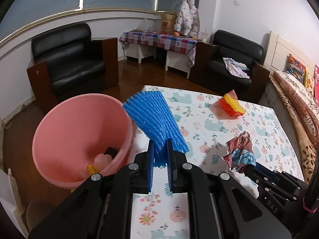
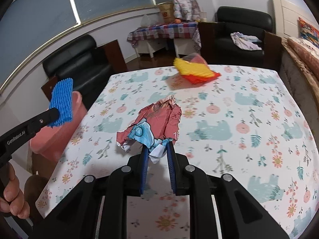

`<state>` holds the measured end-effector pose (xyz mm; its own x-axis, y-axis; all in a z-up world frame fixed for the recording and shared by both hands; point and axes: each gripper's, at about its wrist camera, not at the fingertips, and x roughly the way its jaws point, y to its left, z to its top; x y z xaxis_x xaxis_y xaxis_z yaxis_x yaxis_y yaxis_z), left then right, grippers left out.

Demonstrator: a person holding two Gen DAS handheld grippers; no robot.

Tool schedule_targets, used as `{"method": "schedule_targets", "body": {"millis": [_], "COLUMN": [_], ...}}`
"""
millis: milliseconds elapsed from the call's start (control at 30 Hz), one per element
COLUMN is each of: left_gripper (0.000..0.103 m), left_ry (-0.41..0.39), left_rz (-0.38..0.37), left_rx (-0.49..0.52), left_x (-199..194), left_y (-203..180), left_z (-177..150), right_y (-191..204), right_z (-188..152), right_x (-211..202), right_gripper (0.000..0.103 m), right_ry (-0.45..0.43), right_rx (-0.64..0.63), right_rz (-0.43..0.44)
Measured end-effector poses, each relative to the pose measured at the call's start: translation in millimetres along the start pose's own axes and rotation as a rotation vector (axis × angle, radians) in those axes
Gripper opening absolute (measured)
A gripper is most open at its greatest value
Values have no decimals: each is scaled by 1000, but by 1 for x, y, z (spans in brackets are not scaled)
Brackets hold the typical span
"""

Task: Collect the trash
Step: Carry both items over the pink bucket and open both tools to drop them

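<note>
Left wrist: one pink bin [image 1: 59, 119], three trash pieces.

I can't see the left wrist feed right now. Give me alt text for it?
The left gripper pinches a blue foam net sleeve beside the rim of a pink plastic bucket that already holds scraps. To its right, the right gripper holds a crumpled red and blue wrapper over the floral-print table, where a yellow and red wrapper lies.
</note>
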<state>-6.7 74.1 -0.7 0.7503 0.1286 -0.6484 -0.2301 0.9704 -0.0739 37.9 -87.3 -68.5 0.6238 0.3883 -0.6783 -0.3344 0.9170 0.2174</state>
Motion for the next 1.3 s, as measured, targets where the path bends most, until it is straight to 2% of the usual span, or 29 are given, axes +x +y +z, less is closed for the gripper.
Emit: {"method": "schedule_targets", "body": {"millis": [800, 1300], "left_gripper": [11, 11], "left_ry": [-19, 3], "left_rz": [93, 150], "left_rx": [-157, -232], "left_x": [-16, -8], "left_y": [88, 138], "left_z": [-10, -19], "right_y": [107, 179], "right_z": [36, 53], "right_x": [11, 40], "right_gripper": [18, 18], "right_ry": [-14, 31], "right_rx": [-196, -299], "right_rz": [126, 199]}}
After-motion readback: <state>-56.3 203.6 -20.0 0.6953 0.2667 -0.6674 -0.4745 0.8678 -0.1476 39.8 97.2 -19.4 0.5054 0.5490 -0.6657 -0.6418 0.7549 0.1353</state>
